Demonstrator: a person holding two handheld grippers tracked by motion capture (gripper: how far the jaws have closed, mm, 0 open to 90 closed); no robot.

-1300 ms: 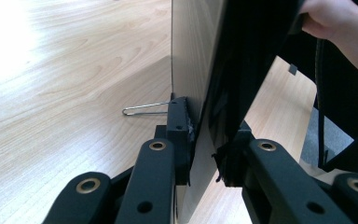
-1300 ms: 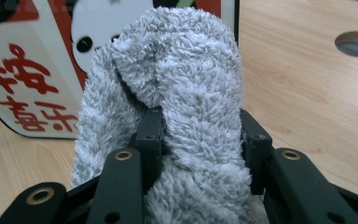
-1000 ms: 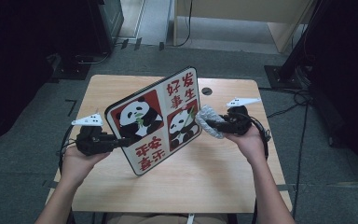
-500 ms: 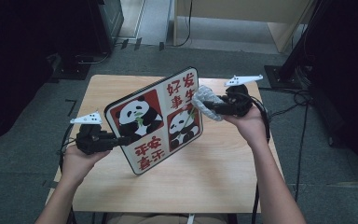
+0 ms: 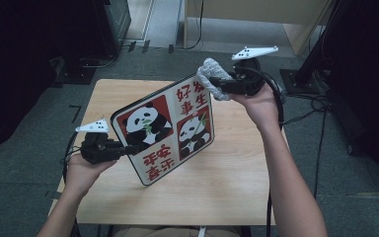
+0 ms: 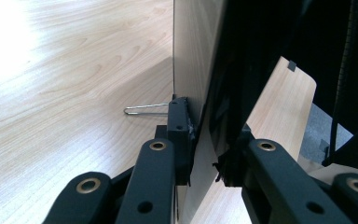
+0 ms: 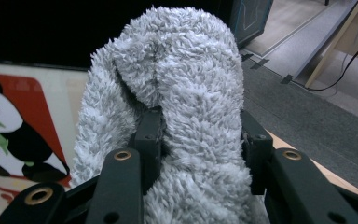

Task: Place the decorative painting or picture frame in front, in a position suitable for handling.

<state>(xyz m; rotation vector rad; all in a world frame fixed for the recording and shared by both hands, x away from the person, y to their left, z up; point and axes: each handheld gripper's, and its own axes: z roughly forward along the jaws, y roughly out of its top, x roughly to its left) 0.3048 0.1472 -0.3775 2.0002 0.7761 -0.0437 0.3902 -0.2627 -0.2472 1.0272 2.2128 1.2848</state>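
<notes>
Right tool [image 5: 216, 85] with cloth [image 5: 212, 74] higher than before

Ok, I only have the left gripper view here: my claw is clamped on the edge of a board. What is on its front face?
Observer: The board carries two panda pictures and red Chinese characters, seen in the high view.
Operator: And the other claw, what is it doing?
Observer: The right claw is shut on a fluffy grey cloth, held at the board's upper right corner.
Operator: Is the board lying flat on the table?
Observer: No. It stands tilted over the wooden table, with its lower corner down near the tabletop. Whether that corner touches, I cannot tell.
Operator: Is my claw gripping it properly?
Observer: The left claw grips the board's left edge, one pad on each face.
</notes>
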